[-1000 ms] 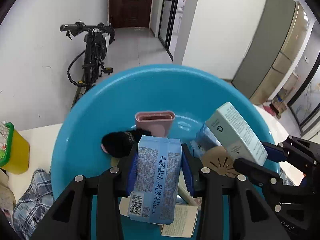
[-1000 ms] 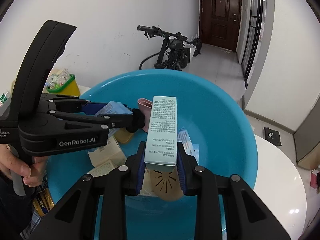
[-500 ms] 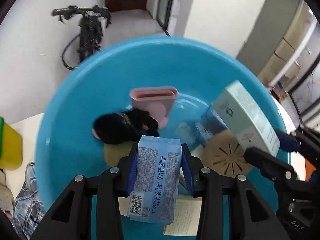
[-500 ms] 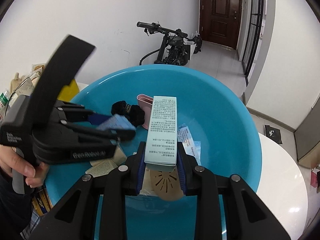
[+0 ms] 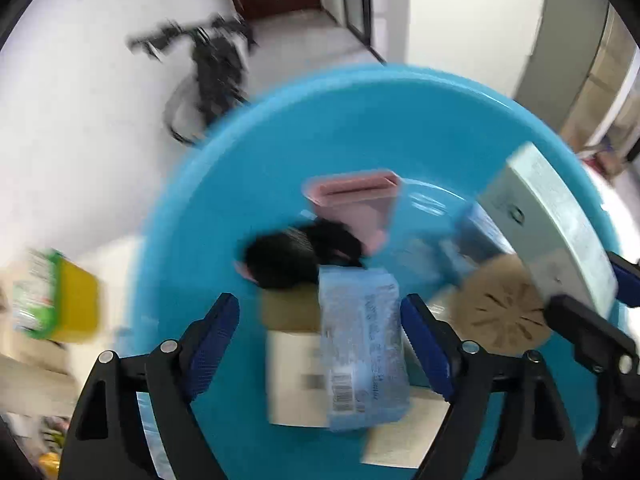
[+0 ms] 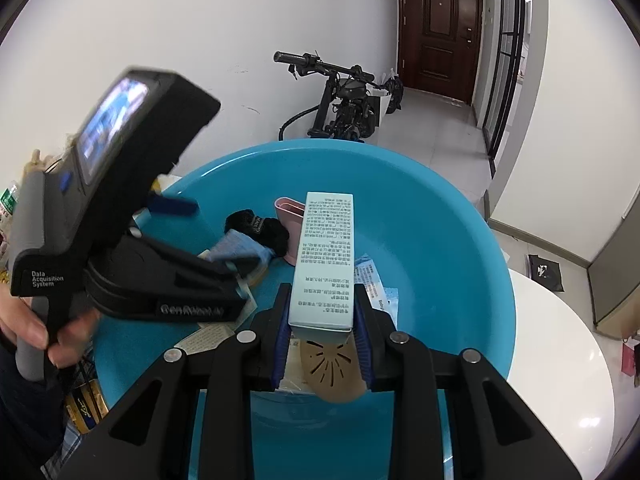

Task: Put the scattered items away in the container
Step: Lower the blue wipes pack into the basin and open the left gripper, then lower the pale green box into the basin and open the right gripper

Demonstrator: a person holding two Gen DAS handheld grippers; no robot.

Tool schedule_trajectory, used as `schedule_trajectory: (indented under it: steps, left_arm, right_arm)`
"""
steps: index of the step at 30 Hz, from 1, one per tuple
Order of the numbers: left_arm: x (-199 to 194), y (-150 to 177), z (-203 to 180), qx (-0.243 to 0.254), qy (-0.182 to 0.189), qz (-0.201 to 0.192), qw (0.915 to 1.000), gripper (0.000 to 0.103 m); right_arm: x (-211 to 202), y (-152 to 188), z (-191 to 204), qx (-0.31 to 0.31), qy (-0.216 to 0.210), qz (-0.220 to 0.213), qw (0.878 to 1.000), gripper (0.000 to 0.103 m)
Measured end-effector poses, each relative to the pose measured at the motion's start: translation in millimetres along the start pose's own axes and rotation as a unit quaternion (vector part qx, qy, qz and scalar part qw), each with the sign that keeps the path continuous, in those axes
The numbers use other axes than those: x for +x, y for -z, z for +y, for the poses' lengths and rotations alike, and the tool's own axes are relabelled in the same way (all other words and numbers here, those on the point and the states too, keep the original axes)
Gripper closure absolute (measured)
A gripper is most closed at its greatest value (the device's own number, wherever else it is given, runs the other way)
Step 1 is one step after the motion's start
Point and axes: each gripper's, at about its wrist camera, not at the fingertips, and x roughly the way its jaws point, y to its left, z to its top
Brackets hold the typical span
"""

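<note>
A big blue basin (image 5: 360, 120) holds a pink case (image 5: 352, 196), a black fuzzy item (image 5: 288, 256), a tan perforated disc (image 5: 504, 312) and flat cartons (image 5: 292, 376). My left gripper (image 5: 320, 304) hangs over it, and its jaws are opening. The light blue packet (image 5: 360, 344) lies loose between them, clear of the left pad, blurred over the cartons. My right gripper (image 6: 322, 300) is shut on a pale green box (image 6: 326, 256), held above the basin's near side (image 6: 440, 240). That box (image 5: 552, 216) also shows at the right in the left wrist view.
The basin stands on a white table (image 6: 560, 360). A yellow tub with a green rim (image 5: 76, 308) sits to its left. A person's hand (image 6: 36, 328) grips the left tool, with cans (image 6: 86, 404) below it. A bicycle (image 6: 344, 96) leans on the far wall.
The left jaws have spread wide and let go of the blue packet, which has tilted down toward the cartons. The left gripper has tipped further downward. The right gripper and its box have not moved.
</note>
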Motion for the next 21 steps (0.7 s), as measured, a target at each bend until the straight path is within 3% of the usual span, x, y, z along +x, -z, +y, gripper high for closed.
schedule_trajectory:
  steps: [2,4,6,9,11,21]
  left_arm:
    - [-10.2,0.6,-1.5,0.02,-0.034,-0.02,0.999,0.018]
    - [-21.9,2.1,0.6,0.022,-0.037,-0.05,0.9978,0.018]
    - [-30.7,3.5,6.4,0.011,-0.008,-0.069,0.9975,0.018]
    - [-33.8,3.7,21.3,-0.027,0.066,-0.062,0.9955,0.018]
    - [-34.7,4.0,32.6,-0.057,0.096,-0.064,0.9917,0.018]
    - [-37.1,2.8,55.8,-0.085,0.065,-0.085,0.9907,0.018]
  right_arm:
    - [-0.3,0.0,1.6,-0.002,-0.001,0.0,1.0,0.076]
    - [-0.1,0.3,2.8,-0.003,-0.002,0.001,1.0,0.076]
    - [0.2,0.5,2.9,-0.003,-0.004,0.002,1.0,0.076]
    - [1.7,0.8,2.4,-0.003,-0.007,0.005,1.0,0.076]
    - [4.1,1.5,4.4,-0.005,-0.009,0.009,1.0,0.076]
    - [20.7,9.8,13.9,-0.014,-0.022,0.038,0.999,0.076]
